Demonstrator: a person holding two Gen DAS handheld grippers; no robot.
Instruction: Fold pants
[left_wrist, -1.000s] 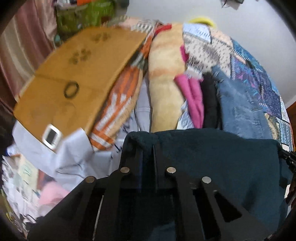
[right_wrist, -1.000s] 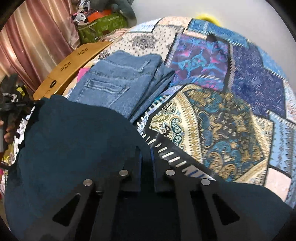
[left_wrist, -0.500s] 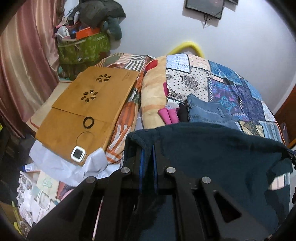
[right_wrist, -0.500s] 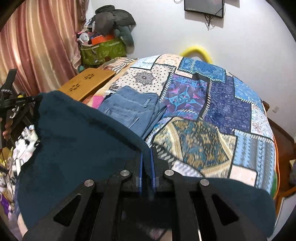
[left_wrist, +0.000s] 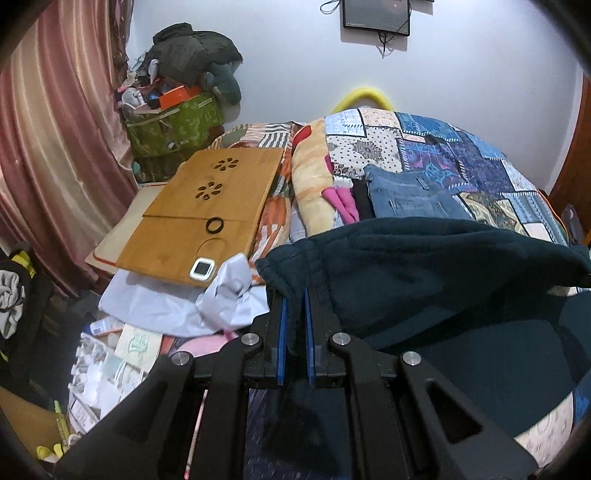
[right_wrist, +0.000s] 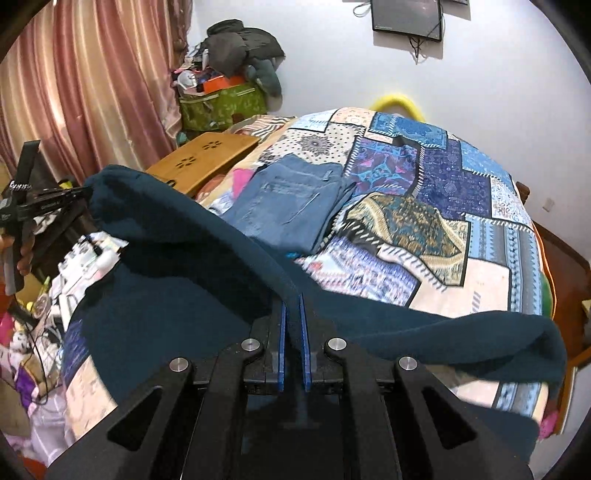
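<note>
Hanging between the two tools, the dark teal pants (left_wrist: 436, 280) stretch across the lower half of both frames, held up over the bed (right_wrist: 461, 206). The left tool (left_wrist: 294, 295) is clamped tight on a bunched edge of the pants at lower centre of its frame, the cloth pinched between its blue pads (left_wrist: 282, 332). The right tool (right_wrist: 291, 299) is likewise closed on the pants' edge at lower centre of its own frame, and the fabric drapes off to both sides. In the right view the left tool shows at the far left edge, gripping the other corner. Folded jeans (right_wrist: 288, 199) lie on the patchwork cover above the pants, mid-frame. A wooden lap tray (left_wrist: 207, 206) sits left of centre in the left view, with pink curtains (left_wrist: 44, 140) along the left edge.
</note>
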